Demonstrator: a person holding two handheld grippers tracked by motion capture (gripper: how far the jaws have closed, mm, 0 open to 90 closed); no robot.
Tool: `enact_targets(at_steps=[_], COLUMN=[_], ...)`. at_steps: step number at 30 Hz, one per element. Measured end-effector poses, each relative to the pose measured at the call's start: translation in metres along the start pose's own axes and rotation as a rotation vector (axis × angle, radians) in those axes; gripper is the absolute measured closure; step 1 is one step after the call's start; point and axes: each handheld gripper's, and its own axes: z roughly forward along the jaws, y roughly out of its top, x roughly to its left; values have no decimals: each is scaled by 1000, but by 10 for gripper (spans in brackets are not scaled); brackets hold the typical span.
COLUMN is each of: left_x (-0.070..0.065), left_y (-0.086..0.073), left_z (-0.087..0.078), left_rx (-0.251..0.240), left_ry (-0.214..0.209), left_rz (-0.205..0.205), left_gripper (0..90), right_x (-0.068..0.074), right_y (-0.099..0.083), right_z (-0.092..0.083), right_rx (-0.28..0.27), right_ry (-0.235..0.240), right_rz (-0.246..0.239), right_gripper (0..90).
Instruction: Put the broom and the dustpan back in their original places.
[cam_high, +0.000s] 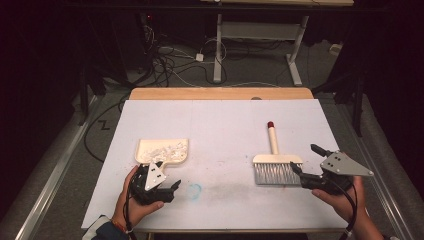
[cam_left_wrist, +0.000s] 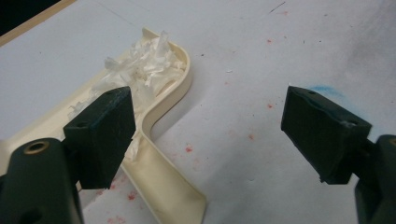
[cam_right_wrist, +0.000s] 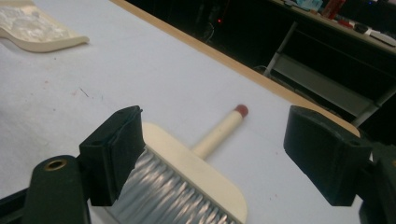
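Note:
A cream dustpan (cam_high: 162, 151) holding white paper scraps (cam_high: 160, 150) lies left of centre on the white table. My left gripper (cam_high: 166, 176) is open just in front of it, over the pan's handle. In the left gripper view, the left jaw hovers above the handle (cam_left_wrist: 163, 186) and nothing sits between the fingers of the left gripper (cam_left_wrist: 210, 135). A cream hand brush (cam_high: 276, 167) with grey bristles and a red-tipped handle lies at the right. My right gripper (cam_high: 306, 159) is open beside its bristle end; in the right gripper view, the brush (cam_right_wrist: 187, 172) lies low between the open jaws.
A blue smudge (cam_high: 194, 189) marks the white table sheet (cam_high: 225, 120) near the front. The wooden table edge (cam_high: 220, 93) runs along the back. Beyond it are cables and a desk frame (cam_high: 260, 35) on the floor.

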Motion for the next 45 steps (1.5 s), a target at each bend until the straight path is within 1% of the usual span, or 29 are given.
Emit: enact_targets(at_steps=[4, 6, 7, 8, 9, 10, 11, 13, 14, 15, 16, 18, 20, 21, 22, 25, 27, 29, 30, 35, 37, 39, 41, 45], left_x=[0, 0, 0, -1, -1, -2, -2, -3, -3, -3, -3, -3, -4, -5, -7, -9, -9, -10, -10, -10, -9, -9, -9, -10], left_y=[0, 1, 1, 1, 1, 1, 2, 2, 1, 1, 0, 0, 0, 0, 0, 1, 0, -1, -1, 0, 0, 0, 1, 1], left_z=[1, 0, 0, 0, 0, -1, -2, -3, -4, -5, -5, -4, -3, -2, -2, -2, -3, -3, -4, -3, -2, -1, 0, 0], left_rx=[-1, -6, -7, -7, -10, -12, -19, -21, -20, -21, -22, -18, -15, -12, -4, -5, -2, -4, -5, -6, -3, -4, 4, -1], left_ry=[-3, -3, -2, 1, 1, 1, 1, -1, 2, 5, 4, 4, 0, 0, -8, -10, -14, -13, -14, -15, -18, -19, -21, -22], left_rz=[0, 1, -1, -1, 1, 3, 1, 3, 5, 6, 9, 8, 13, 18, 14, 35, 46, 41, 43, 52, 50, 45, 54, 54], left_gripper=[173, 173, 173, 173, 173, 173, 173, 173, 173, 173, 173, 173, 173, 173, 173, 173, 173, 173, 173, 173, 173, 173, 173, 173], right_x=[0, 0, 0, 0, 1, 3, 4, 6, 8, 8, 9, 8, 7, 7, 7, 7, 7, 9, 10, 10, 10, 10, 9, 9], right_y=[-14, -21, -24, -27, -31, -34, -37, -44, -47, -49, -50, -51, -51, -51, -51, -51, -50, -48, -48, -47, -47, -48, -48, -48], right_z=[-2, -3, -4, -5, -5, -6, -6, -6, -6, -6, -7, -6, -7, -7, -8, -8, -9, -10, -11, -12, -11, -11, -12, -12], right_rx=[20, 31, 34, 36, 34, 42, 45, 53, 61, 62, 62, 67, 57, 53, 55, 58, 59, 52, 50, 44, 45, 47, 50, 43], right_ry=[5, 9, 10, 17, 27, 23, 17, 17, -1, -8, -1, 1, -2, -3, -5, 0, -5, -12, -14, -17, -9, -12, -13, -13], right_rz=[13, 7, 14, 32, 36, 30, 12, 5, -8, -19, -12, -5, -3, 5, 17, 22, 16, 11, 1, 12, 6, 10, 9, 3], right_gripper=[207, 207, 207, 207, 207, 207, 207, 207, 207, 207, 207, 205, 205, 205, 205, 205, 205, 205, 205, 205, 205, 205, 205, 205])
